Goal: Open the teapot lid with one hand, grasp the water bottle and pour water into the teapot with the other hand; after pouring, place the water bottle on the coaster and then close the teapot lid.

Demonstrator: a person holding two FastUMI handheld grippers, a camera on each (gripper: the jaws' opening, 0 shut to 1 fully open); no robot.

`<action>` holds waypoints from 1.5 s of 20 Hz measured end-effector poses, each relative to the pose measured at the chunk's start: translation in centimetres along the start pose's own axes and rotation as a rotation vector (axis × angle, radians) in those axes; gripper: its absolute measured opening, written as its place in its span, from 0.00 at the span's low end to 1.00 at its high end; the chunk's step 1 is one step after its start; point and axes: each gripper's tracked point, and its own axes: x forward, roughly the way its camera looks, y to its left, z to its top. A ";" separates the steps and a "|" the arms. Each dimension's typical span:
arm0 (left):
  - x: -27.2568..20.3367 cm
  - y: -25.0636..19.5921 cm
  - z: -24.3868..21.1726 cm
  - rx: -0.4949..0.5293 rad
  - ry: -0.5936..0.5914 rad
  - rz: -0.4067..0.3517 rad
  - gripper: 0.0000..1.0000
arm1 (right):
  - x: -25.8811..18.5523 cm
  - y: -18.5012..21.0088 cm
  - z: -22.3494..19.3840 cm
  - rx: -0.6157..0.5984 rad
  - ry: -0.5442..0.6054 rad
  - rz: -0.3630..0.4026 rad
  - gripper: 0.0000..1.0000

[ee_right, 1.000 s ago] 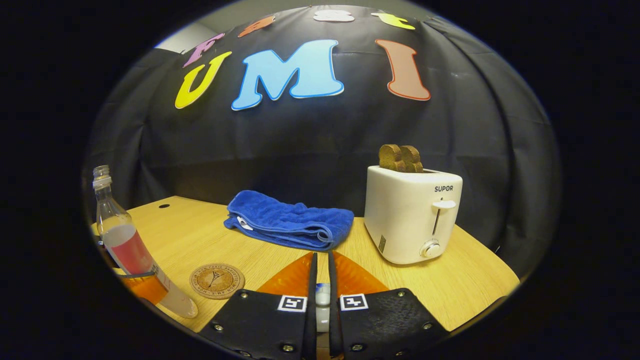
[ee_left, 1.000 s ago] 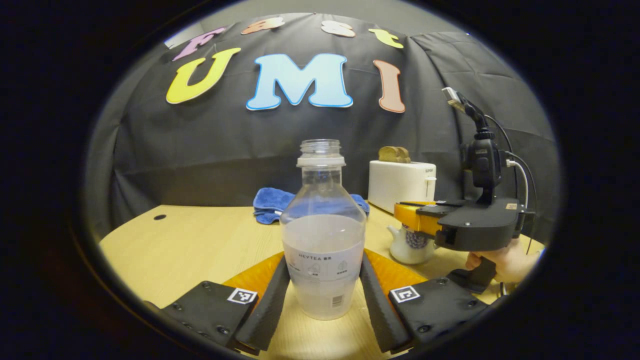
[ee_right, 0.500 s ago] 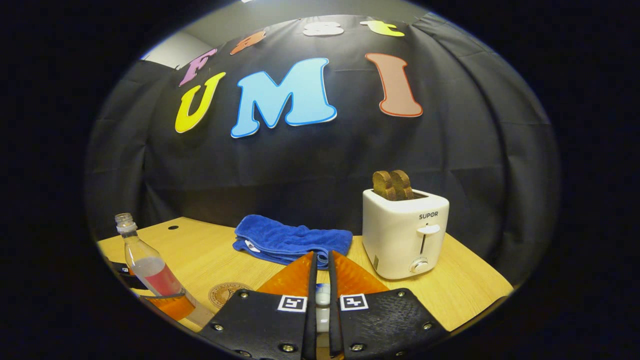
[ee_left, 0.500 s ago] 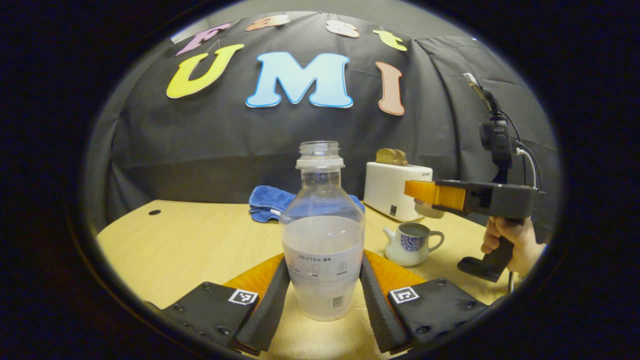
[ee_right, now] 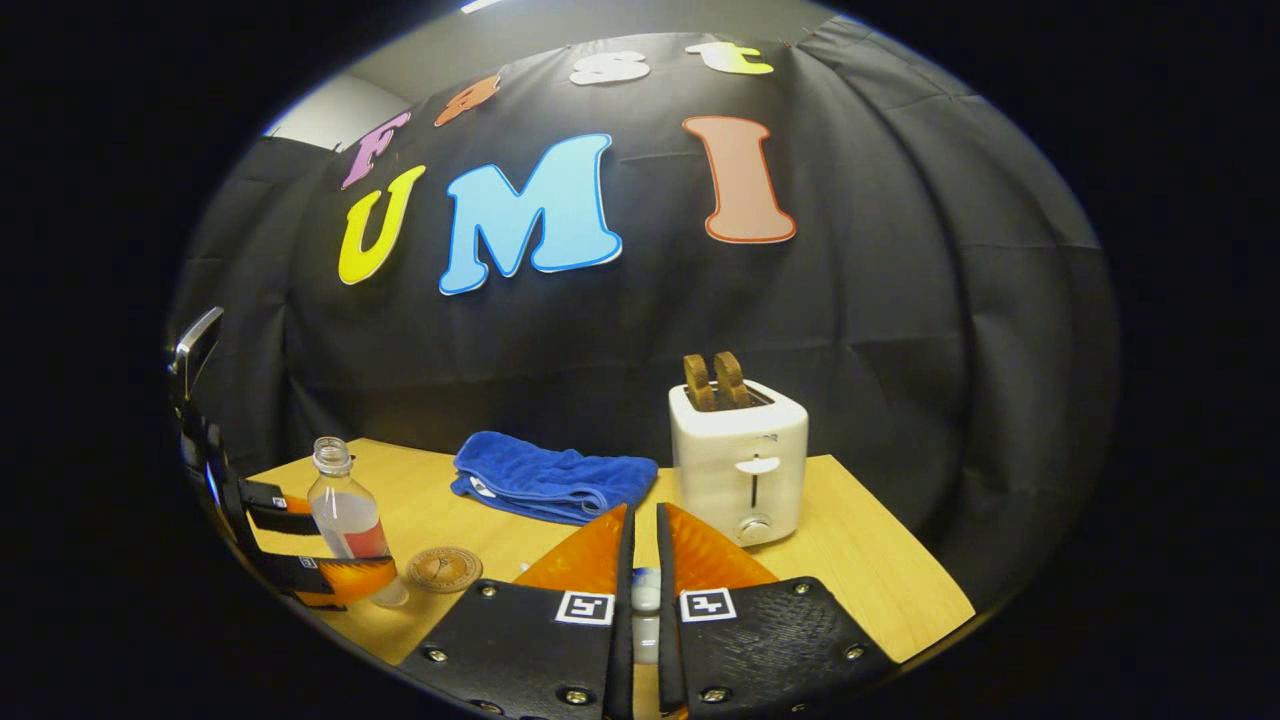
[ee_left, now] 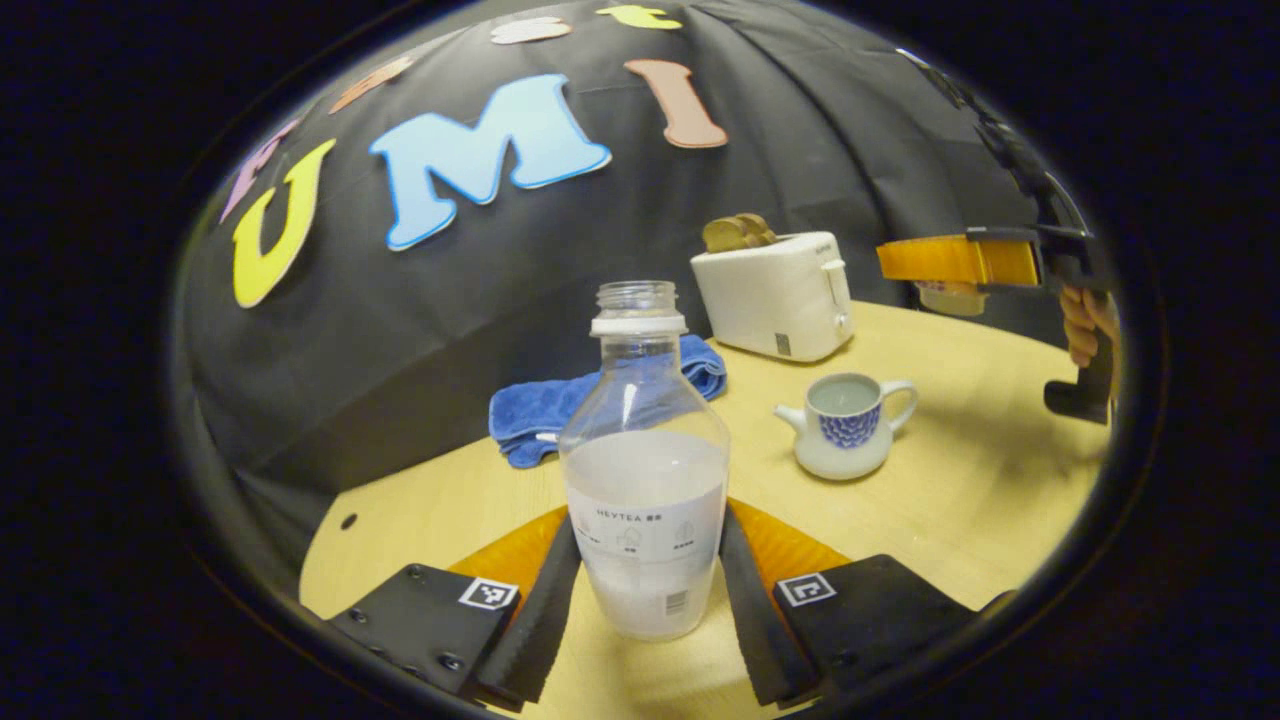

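Two steps look done to us and three are left. We see the teapot [ee_left: 848, 424] standing uncovered on the worktop [ee_left: 960, 450], right of centre in the left gripper view, its mouth open and its handle to the right. Its lid [ee_left: 948, 297] hangs in the air far to the right of it, well apart from the pot, under the tips of the right hand-held gripper [ee_left: 925, 262], which a hand [ee_left: 1083, 322] holds by the grip. In the right gripper view that gripper's fingers [ee_right: 700, 560] stand almost together, with a small pale knob [ee_right: 646, 590] caught between them; we judge this to be the lid's knob, so the right hand-held gripper [ee_right: 640, 545] is narrow and holding the lid.

The water bottle [ee_left: 645, 470] is uncapped and about half full. It sits between the two fingers of the left hand-held gripper [ee_left: 648, 580], both of which press on its lower body. The scene tilts in this view, so we judge the bottle to be lifted or leaning toward the teapot, though no water is running yet. The right gripper view shows the same bottle [ee_right: 345, 515] at the near left, clasped, with the round coaster [ee_right: 443, 568] just to its right and bare.

What remains, as we read it: pouring into the pot, setting the bottle on the coaster, and putting the lid back.

Farther off lie a folded blue towel [ee_left: 560, 405] behind the bottle and a white toaster [ee_left: 775, 290] with two slices of toast [ee_left: 737, 232] at the far side.
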 end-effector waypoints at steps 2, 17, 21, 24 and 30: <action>0.5 0.0 1.3 0.142 0.009 0.012 0.84 | -0.4 -1.4 -0.8 0.021 0.007 -0.006 0.10; 4.6 0.5 7.0 1.056 0.133 0.122 0.84 | -0.5 -7.2 -3.5 0.099 0.048 -0.075 0.10; 3.5 -0.5 8.4 1.271 0.118 0.142 0.84 | -0.7 -7.4 -3.2 0.097 0.039 -0.080 0.10; 3.3 -1.8 8.2 1.322 0.145 0.101 0.85 | -0.9 -7.5 -2.9 0.108 0.028 -0.078 0.10; 3.5 -2.0 7.6 1.487 0.210 0.099 0.85 | -1.4 -7.8 -2.3 0.134 0.012 -0.072 0.10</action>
